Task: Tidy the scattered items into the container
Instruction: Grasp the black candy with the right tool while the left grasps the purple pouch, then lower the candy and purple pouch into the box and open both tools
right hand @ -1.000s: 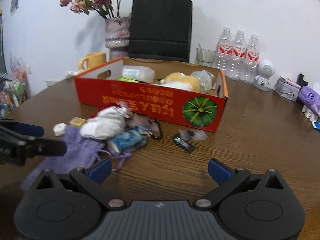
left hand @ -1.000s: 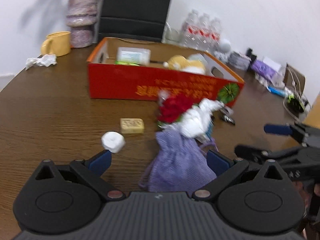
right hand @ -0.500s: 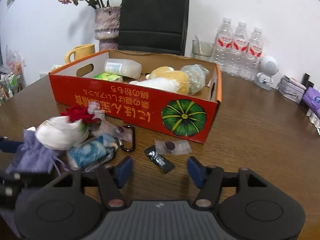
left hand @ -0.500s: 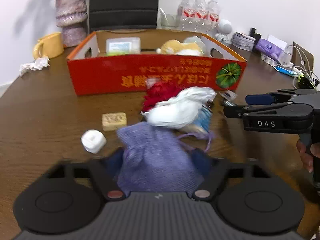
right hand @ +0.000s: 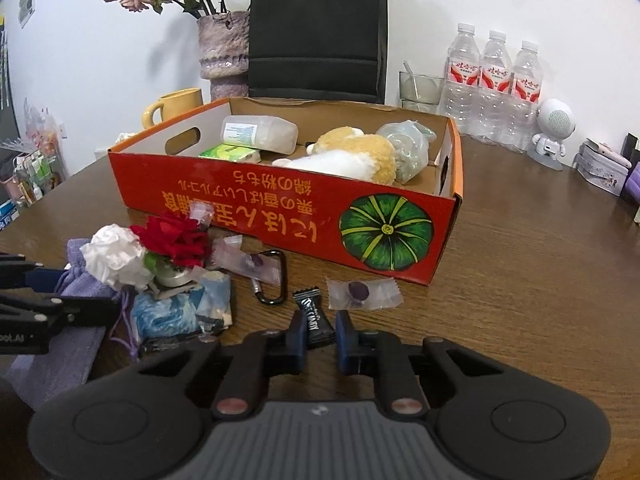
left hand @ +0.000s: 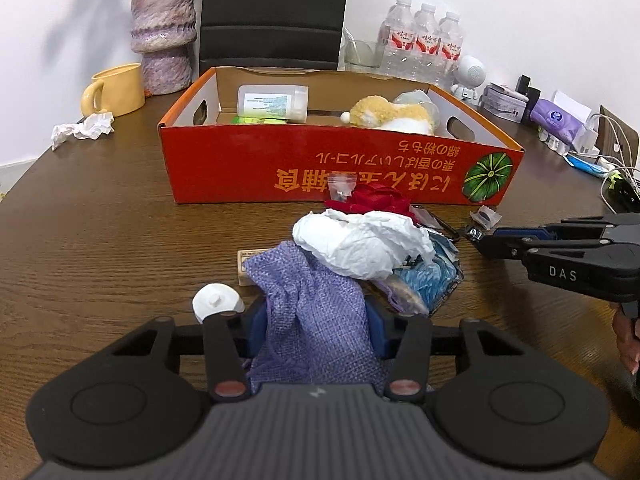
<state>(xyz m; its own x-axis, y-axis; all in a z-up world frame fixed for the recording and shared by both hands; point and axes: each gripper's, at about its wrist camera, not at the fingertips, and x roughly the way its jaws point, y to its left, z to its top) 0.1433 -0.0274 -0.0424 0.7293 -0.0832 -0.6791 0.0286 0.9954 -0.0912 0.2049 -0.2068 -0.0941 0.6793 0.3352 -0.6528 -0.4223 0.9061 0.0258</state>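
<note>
Purple pouch [left hand: 316, 312] and black candy [right hand: 316, 320] have just been pinched by closing left gripper [left hand: 316, 320] and right gripper [right hand: 322, 336], ready for the far box [left hand: 340, 176].

Bright, even indoor light with soft shadows on the wall [left hand: 60, 20] behind the vase [left hand: 163, 32]; sharp focus; fisheye bending, dark corners.

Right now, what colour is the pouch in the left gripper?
Lavender purple, a coarse woven fabric pouch. Shows best in the left wrist view, between the left gripper's fingers.
</note>
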